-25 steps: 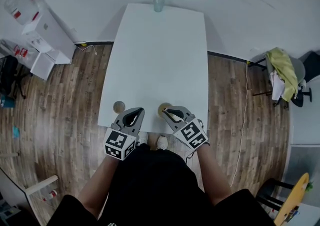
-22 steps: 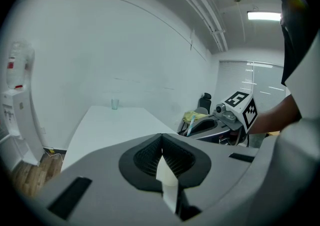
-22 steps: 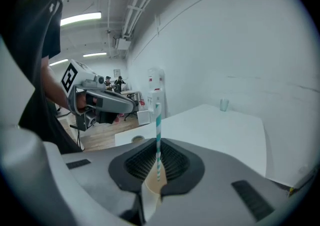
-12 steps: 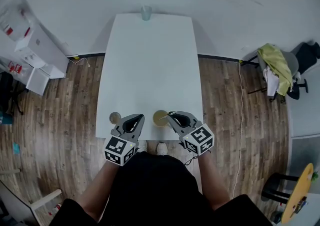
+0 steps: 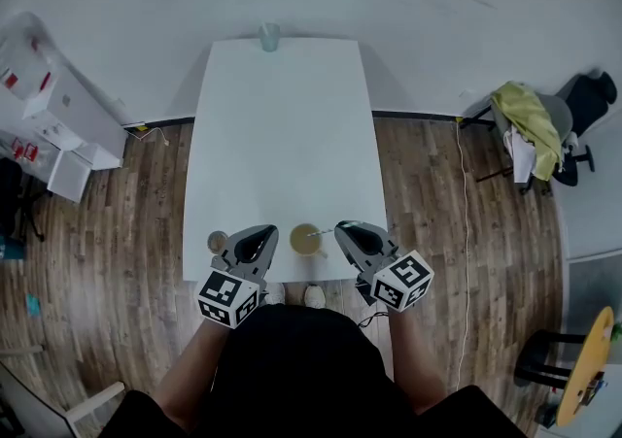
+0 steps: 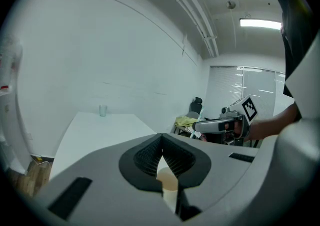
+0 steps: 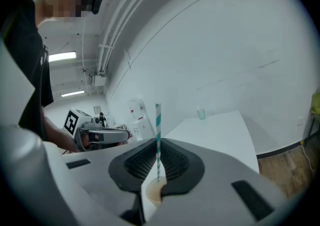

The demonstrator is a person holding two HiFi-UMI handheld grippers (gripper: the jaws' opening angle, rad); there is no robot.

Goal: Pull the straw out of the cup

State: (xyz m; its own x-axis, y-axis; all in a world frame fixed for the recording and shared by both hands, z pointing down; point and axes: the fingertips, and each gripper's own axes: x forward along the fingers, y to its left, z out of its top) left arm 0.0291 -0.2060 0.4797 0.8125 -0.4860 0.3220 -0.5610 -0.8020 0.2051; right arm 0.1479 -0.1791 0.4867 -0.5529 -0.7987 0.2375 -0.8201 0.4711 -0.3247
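Note:
A paper cup (image 5: 305, 241) of light brown drink stands at the near edge of the white table (image 5: 282, 135). A teal-and-white striped straw (image 7: 158, 125) rises from the cup (image 7: 151, 192) and runs up the line where the pads of my right gripper (image 7: 158, 157) meet; that gripper is shut on the straw. In the head view the right gripper (image 5: 342, 228) is just right of the cup, with the straw (image 5: 321, 230) leaning toward it. My left gripper (image 5: 260, 235) is just left of the cup, apart from it. Its jaws (image 6: 161, 156) are shut on nothing, and the cup (image 6: 168, 184) shows beyond them.
A second small cup (image 5: 218, 242) stands at the table's near left corner. A clear glass (image 5: 269, 36) stands at the far edge. To the right are chairs, one with a yellow-green cloth (image 5: 530, 120) on it. White cabinets (image 5: 49, 96) stand at the left. The floor is wood.
The head view has shifted, so the table sits lower and further left. My right gripper has drawn a little to the right of the cup, and the straw now leans toward it.

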